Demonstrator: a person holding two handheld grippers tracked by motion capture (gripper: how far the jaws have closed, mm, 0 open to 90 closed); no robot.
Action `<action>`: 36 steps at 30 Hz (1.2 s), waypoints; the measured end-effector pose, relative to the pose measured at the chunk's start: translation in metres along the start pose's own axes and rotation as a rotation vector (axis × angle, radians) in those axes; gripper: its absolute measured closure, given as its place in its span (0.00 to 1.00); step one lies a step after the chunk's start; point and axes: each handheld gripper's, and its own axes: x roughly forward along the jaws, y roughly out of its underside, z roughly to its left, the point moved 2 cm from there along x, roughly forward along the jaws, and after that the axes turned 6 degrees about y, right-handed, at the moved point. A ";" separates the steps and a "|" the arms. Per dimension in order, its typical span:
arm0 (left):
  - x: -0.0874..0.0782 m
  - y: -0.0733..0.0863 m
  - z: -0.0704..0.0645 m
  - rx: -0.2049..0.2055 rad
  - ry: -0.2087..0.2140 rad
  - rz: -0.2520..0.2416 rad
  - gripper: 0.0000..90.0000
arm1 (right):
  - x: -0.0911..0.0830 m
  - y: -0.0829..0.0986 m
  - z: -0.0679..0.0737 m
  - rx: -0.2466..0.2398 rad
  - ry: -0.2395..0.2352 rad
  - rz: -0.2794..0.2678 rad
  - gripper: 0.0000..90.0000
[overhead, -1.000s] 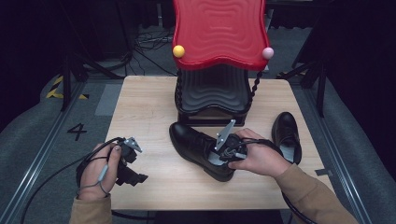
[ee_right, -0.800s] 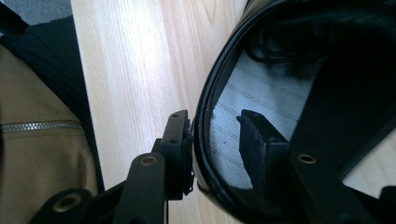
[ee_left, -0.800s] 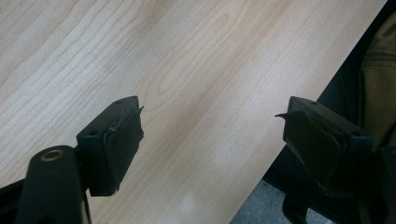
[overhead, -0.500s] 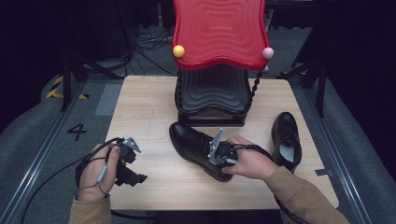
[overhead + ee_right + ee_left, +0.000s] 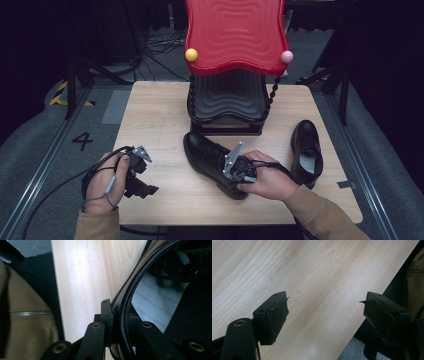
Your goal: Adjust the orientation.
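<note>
The right gripper [image 5: 117, 322] is clenched on the heel rim of the black shoe [image 5: 212, 159], one jaw outside the collar, the other inside against the pale lining. In the high view the person's right hand [image 5: 265, 177] covers that gripper's jaws and the shoe's heel end. The left gripper [image 5: 324, 317] hangs released, its jaws spread wide over bare table [image 5: 317, 277] near the edge, well apart from the shoe. A second shoe [image 5: 306, 152] lies beyond the right hand. A "4" [image 5: 82, 140] is marked on the floor outside the left gripper. No brand is legible on either shoe.
</note>
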 end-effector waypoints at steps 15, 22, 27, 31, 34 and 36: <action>0.005 -0.014 -0.001 0.024 0.004 0.014 0.23 | -0.036 0.035 0.019 0.200 0.056 -0.067 0.90; 0.006 -0.015 0.000 0.026 0.005 0.012 0.23 | -0.025 0.044 0.016 0.307 0.063 -0.047 0.88; 0.006 -0.014 0.001 0.027 0.004 0.014 0.23 | -0.006 0.043 0.025 0.318 0.048 -0.019 0.85; 0.005 -0.014 0.000 0.026 0.008 0.010 0.22 | -0.003 0.044 0.024 0.351 0.017 -0.043 0.83; 0.006 -0.014 0.000 0.024 0.007 0.013 0.23 | -0.005 0.045 0.022 0.356 0.011 -0.059 0.80; 0.006 -0.014 0.000 0.021 0.009 0.011 0.23 | -0.007 0.045 0.022 0.371 0.002 -0.070 0.77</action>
